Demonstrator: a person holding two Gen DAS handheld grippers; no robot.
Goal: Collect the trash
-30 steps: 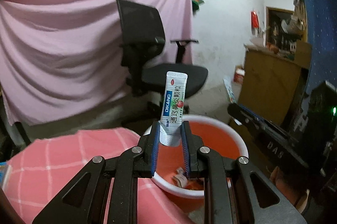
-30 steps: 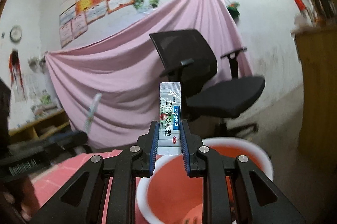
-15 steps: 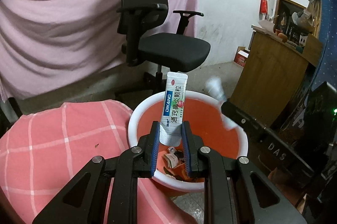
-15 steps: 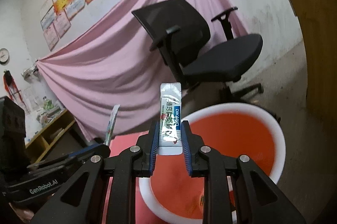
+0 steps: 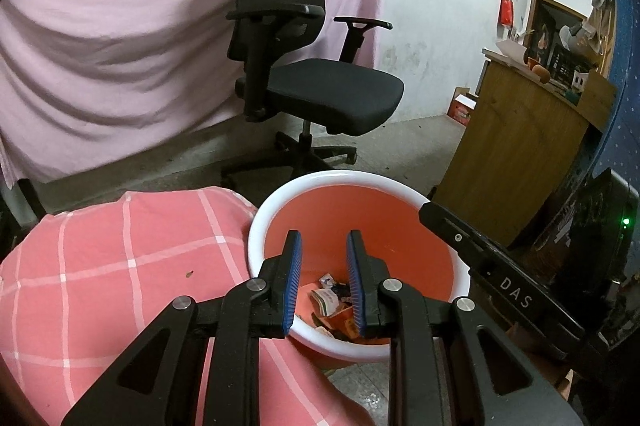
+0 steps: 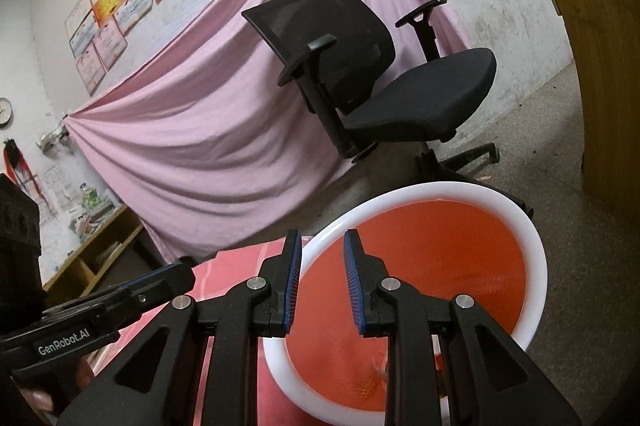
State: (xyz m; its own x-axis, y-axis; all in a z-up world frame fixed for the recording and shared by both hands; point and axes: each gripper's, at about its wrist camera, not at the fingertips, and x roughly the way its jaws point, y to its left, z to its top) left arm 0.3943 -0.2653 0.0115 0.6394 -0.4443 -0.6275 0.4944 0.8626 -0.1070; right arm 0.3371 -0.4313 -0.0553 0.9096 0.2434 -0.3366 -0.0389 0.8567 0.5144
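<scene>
The left gripper (image 5: 323,266) hangs over the near rim of the bin (image 5: 262,218), its jaws parted with nothing between them; the inner pads (image 5: 295,278) are blue and finely ribbed, set on matte black plastic links with round silver pins. The right gripper (image 6: 322,268) shows the same build, jaws likewise spread and empty, poised above the bin's (image 6: 536,254) near-left rim.

The bin is a round plastic tub, smooth orange inside with a thick, glossy white lip. At its bottom lies the trash (image 5: 330,300): crumpled paper packets and wrappers in white, orange and dark scraps, seen between the left jaws. In the right view only a faint scrap shows low on the orange wall, too blurred to name.

The bin stands just beside the desk (image 5: 120,266), which wears a soft pink cloth with a white grid check and rounded, drooping edges. From the left view the right gripper's black body (image 5: 500,278) crosses the bin's right rim, printed with pale letters.

Behind stands a black chair (image 5: 312,77) with a mesh back, padded seat and star base on a rough grey floor. A pink sheet (image 5: 120,45) hangs in loose folds on the wall. A wooden cabinet (image 5: 520,145) stands right.
</scene>
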